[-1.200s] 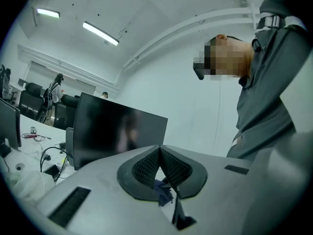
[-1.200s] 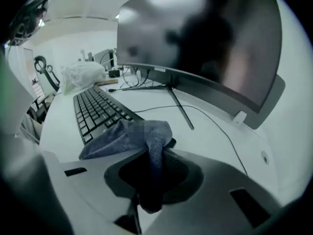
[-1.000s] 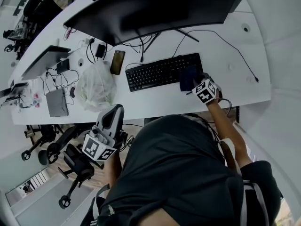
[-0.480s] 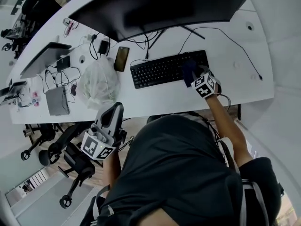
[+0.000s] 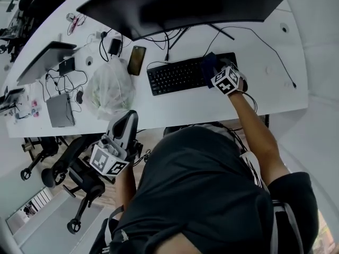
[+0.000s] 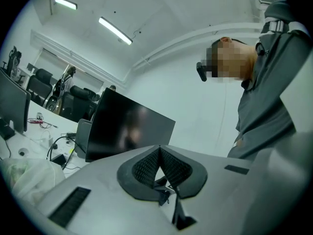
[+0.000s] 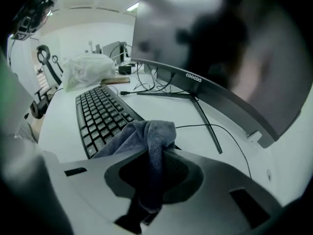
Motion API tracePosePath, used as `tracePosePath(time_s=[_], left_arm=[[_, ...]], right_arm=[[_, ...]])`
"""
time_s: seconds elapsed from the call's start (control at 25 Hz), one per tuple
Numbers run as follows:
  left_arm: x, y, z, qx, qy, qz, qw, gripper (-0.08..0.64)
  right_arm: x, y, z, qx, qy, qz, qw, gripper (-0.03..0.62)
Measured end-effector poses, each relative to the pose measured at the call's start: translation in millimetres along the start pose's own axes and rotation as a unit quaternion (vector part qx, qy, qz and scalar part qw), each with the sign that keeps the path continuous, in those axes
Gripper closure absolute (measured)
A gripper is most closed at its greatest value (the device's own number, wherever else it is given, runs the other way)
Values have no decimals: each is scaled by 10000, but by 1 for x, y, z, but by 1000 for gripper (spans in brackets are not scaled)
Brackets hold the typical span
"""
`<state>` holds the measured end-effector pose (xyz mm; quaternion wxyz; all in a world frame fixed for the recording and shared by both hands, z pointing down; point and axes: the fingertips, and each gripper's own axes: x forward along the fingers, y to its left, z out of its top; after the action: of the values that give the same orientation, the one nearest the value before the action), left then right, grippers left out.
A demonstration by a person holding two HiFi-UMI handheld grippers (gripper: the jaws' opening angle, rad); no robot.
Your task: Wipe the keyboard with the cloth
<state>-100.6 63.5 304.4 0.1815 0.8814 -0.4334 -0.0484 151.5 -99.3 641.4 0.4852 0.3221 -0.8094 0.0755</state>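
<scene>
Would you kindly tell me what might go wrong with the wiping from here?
1. The right gripper pinches just a bunched fold of the cloth, so it may pull free while dragging over keys.
2. The cloth lies at the end of the keyboard beside a thin cable, which it might snag.

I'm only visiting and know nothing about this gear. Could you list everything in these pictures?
Desk: one, white, across the head view.
Monitor: one, black, at the desk's far side.
Keyboard: one, black, in front of the monitor.
Cloth: one, dark grey-blue, on the keyboard's right end.
Phone: one, dark, left of the keyboard.
Plastic bag: one, whitish, left of the phone.
Laptop: one, grey, desk's far left.
Office chairs: at least two, black, on the floor, lower left.
Right tongs: one, grey, closed on the cloth.
Left tongs: one, grey, closed, empty, by the desk's front edge.
</scene>
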Motion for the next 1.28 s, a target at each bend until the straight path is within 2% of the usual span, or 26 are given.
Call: tracePosePath(time_s=[0.08, 0.16, 0.24, 0.32, 0.44, 0.52, 0.64, 0.76, 0.84, 0.92, 1.04, 1.12, 1.2, 1.28], left_arm=[[-1, 4, 3, 27, 0, 17, 10000, 555], [-3, 12, 4, -33, -40, 86, 9999, 555], [-8, 20, 0, -147, -43, 160, 9998, 555], [-8, 26, -4, -236, -13, 178, 9996, 555], [1, 28, -3, -281, -9, 93, 9996, 555], [10, 24, 0, -228, -7, -3, 9997, 555], [14, 19, 5, -107, 30, -44, 9999, 555], [10, 25, 3, -160, 25, 50, 9999, 555], [6, 30, -3, -293, 29, 123, 9995, 555], [7, 33, -6, -396, 35, 139, 9991, 555], [15, 31, -6, -415, 37, 76, 9991, 555], [20, 29, -6, -398, 42, 29, 9992, 555], [21, 27, -6, -379, 48, 34, 9993, 555], [19, 29, -7, -386, 62, 93, 9992, 555]], right_arm=[[-10, 34, -13, 5, 58, 217, 9997, 531], [-22, 74, -25, -33, 72, 644, 9979, 531], [-25, 91, -28, -99, 79, 949, 9954, 531], [-19, 69, -15, -105, -26, 777, 9969, 531], [-2, 4, 17, 15, -230, 87, 9997, 531], [8, -16, 19, 186, -134, -65, 9997, 531], [5, 11, 4, 278, -100, 31, 9996, 531], [-11, 65, -9, 106, -85, 562, 9983, 531], [-15, 83, -13, -37, -73, 871, 9962, 531], [-14, 67, -8, -103, -92, 797, 9967, 531], [-9, 11, 11, -13, -187, 222, 9996, 531], [-6, -11, 14, 10, -134, 13, 9999, 531], [-4, -1, 6, -6, -41, 98, 9999, 531], [-9, 32, -7, -62, -38, 312, 9995, 531]])
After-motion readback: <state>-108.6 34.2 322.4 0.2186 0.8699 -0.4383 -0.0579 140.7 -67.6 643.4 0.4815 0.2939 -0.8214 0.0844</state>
